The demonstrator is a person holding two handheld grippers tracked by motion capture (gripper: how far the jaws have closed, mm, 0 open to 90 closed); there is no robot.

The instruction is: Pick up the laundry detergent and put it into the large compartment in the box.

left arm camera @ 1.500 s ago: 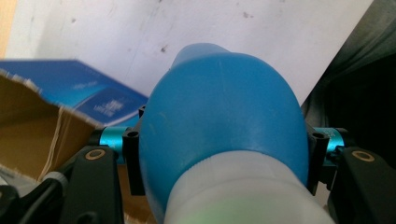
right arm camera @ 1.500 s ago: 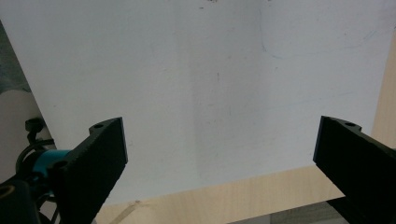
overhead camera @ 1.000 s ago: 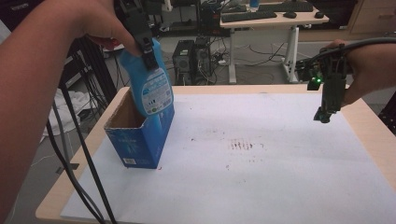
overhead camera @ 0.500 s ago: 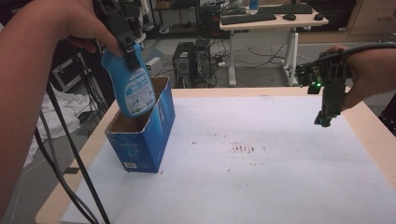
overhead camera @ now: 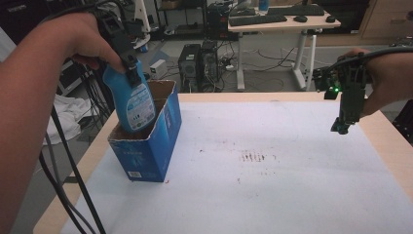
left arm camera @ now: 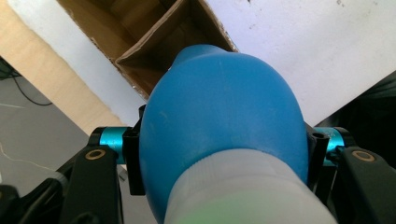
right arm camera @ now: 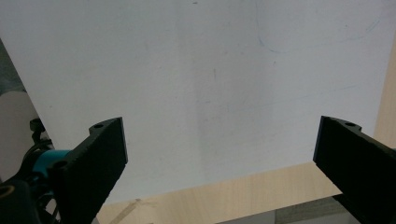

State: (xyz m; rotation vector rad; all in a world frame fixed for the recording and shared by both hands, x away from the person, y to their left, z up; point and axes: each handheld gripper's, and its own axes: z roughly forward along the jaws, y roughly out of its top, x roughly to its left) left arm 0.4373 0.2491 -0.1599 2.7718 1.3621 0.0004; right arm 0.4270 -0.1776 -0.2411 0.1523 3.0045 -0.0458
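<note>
The lower end of the blue plastic bottle with a printed white label (overhead camera: 134, 100) is hidden inside the open-topped blue cardboard box (overhead camera: 148, 146), so whether its base touches the box floor cannot be told. In the left gripper view the bottle's rounded shoulder and pale neck (left arm camera: 224, 140) hide most of the box's interior (left arm camera: 154, 32); the label text is too small to read. The person's left forearm is cut off at the 9 o'clock edge of the high view, and the cables trailing from it run off the bottom edge.

The box stands on the white paper-covered tabletop (overhead camera: 272, 185) toward 9 o'clock, close to the table's left edge, with bare wooden margin beside it. From the box toward 3 o'clock the sheet lies open, marked by a patch of small dark stains (overhead camera: 253, 157) near the centre. The right gripper (overhead camera: 341, 127) hangs over the table's 3 o'clock side, well apart from the box; in its own view its jaws stand wide with nothing between them (right arm camera: 219, 154).

The left gripper (overhead camera: 127, 68) clamps the bottle at its upper end, one jaw on each side. The bottle's long axis runs nearly vertical, leaning slightly, with the neck end toward 11 o'clock in the high view and the base pointing down into the box.
</note>
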